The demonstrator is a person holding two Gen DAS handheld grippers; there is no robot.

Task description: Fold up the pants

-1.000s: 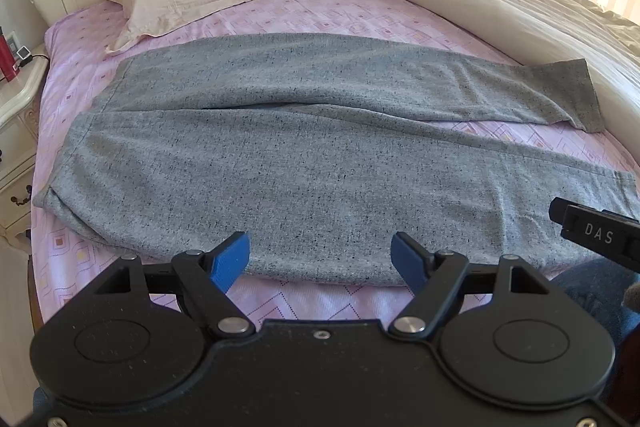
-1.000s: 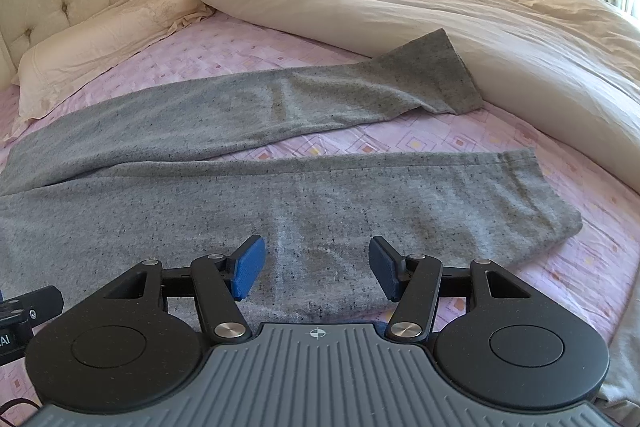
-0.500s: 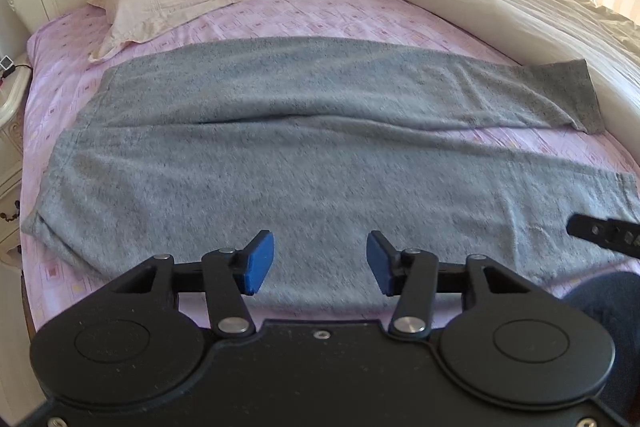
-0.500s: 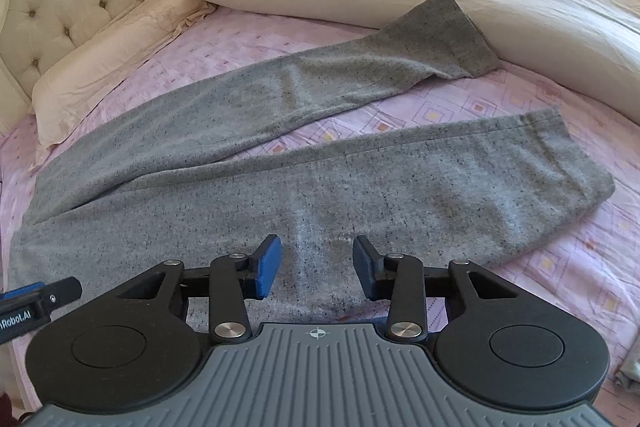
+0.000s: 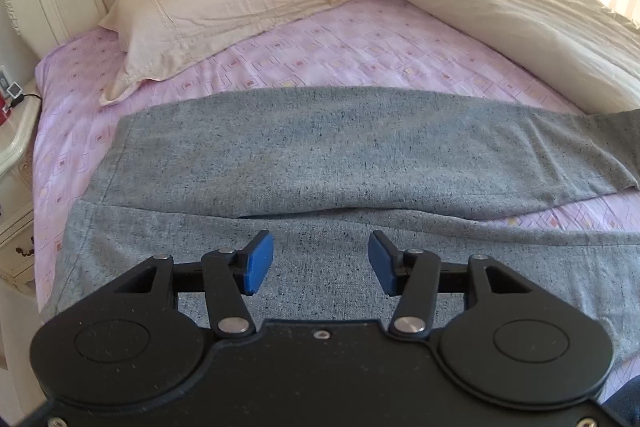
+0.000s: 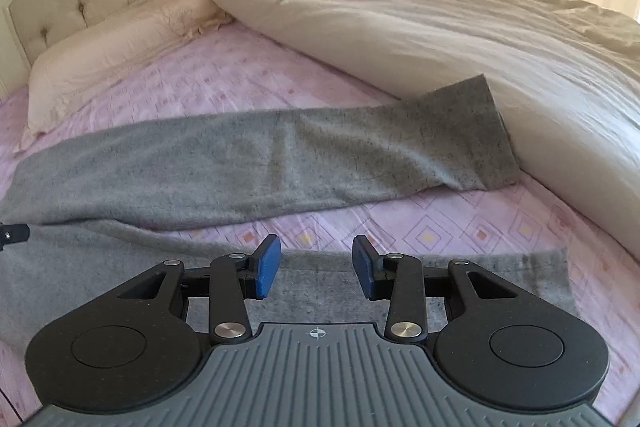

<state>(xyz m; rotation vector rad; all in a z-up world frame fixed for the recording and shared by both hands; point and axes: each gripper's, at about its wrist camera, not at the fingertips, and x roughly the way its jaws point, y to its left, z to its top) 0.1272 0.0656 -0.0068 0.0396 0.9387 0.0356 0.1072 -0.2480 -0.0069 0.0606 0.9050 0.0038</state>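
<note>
- Grey pants (image 5: 360,163) lie spread flat across the middle of the frame on the pink sheet (image 5: 320,43), legs parted.
- Left gripper (image 5: 321,263) and right gripper (image 6: 316,269) hang over the near leg, jaws apart, holding nothing.
- Pillow (image 5: 224,3) upper left; the duvet (image 6: 440,39) touches the far hem.
</note>
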